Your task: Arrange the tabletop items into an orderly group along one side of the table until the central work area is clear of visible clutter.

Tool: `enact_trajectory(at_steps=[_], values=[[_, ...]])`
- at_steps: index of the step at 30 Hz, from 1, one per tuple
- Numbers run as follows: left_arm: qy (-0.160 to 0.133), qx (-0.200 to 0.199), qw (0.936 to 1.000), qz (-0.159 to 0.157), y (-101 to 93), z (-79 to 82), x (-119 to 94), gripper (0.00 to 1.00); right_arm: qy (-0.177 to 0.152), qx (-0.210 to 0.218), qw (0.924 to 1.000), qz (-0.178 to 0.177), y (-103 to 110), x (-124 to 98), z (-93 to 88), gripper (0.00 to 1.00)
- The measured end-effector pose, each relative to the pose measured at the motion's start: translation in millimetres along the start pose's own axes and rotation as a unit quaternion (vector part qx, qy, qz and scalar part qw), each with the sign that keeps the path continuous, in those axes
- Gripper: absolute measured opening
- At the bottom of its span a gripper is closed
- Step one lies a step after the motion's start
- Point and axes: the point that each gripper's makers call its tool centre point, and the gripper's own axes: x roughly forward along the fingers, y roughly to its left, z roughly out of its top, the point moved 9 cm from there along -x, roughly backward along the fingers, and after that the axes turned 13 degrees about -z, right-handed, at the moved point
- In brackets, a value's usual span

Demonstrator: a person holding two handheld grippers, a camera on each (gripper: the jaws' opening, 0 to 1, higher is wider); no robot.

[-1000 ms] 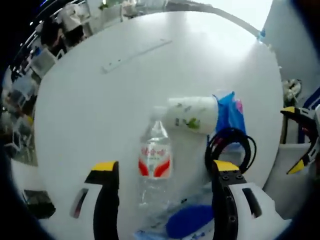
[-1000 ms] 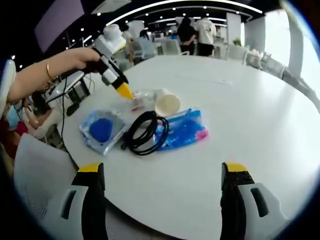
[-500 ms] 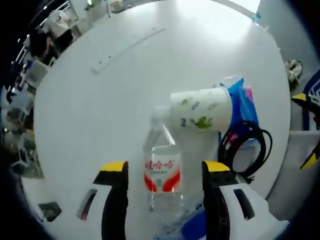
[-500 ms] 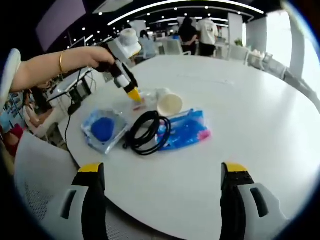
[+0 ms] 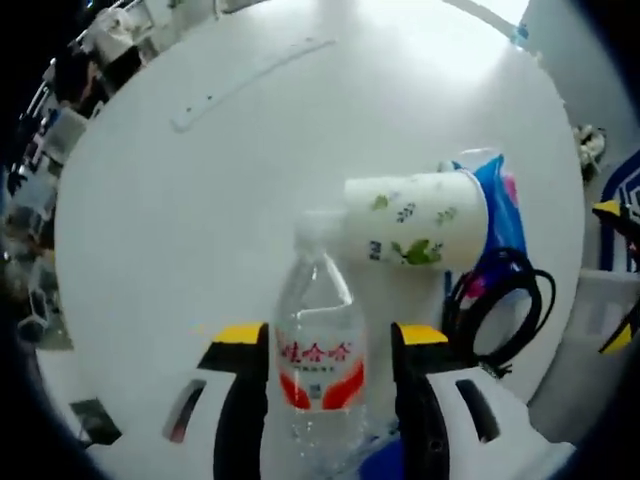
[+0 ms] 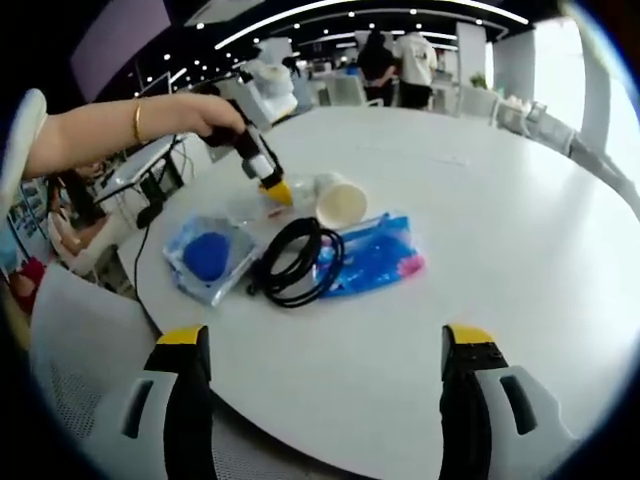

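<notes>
A clear water bottle (image 5: pixel 318 290) with a red label lies on the white table (image 5: pixel 200 220), cap pointing away. My left gripper (image 5: pixel 330 335) is open, its yellow-tipped jaws close on either side of the bottle's label. A paper cup (image 5: pixel 415 232) with green leaf print lies on its side just beyond the bottle. In the right gripper view the left gripper (image 6: pixel 275 190) is held by a hand over the bottle (image 6: pixel 250 205), next to the cup (image 6: pixel 340 203). My right gripper (image 6: pixel 320 340) hangs open above the near table edge, nothing between its jaws.
A black cable coil (image 6: pixel 297 262) lies between a clear bag with a blue object (image 6: pixel 208 257) and a blue plastic pack (image 6: pixel 375 257). A long white strip (image 5: pixel 250 85) lies farther along the table. A chair (image 6: pixel 70 340) stands at the near left; people (image 6: pixel 390 60) stand behind.
My left gripper has moved forward over the bottle and its jaws have narrowed around it. The right gripper has stayed put and open.
</notes>
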Motion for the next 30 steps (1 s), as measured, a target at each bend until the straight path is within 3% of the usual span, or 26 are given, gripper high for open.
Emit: enact_trajectory(at_steps=[8, 14, 24, 30], values=[[0.013, 0.008, 0.9998, 0.015, 4.9, 4.6, 3, 0.37, 0.004, 0.0, 1.0, -0.001, 1, -1, 0.0, 0.94], [0.017, -0.001, 0.9998, 0.005, 7.3, 5.6, 4, 0.36, 0.007, 0.0, 1.0, -0.003, 0, 0, -0.2, 0.94], [0.05, -0.013, 0.9987, 0.003, 8.8, 10.2, 8, 0.37, 0.008, 0.003, 0.9999, -0.008, -2, 0, -0.3, 0.94], [0.063, 0.001, 0.9979, -0.01, 10.7, 11.5, 7, 0.36, 0.006, 0.003, 1.0, -0.002, 0, 0, 0.5, 0.94]])
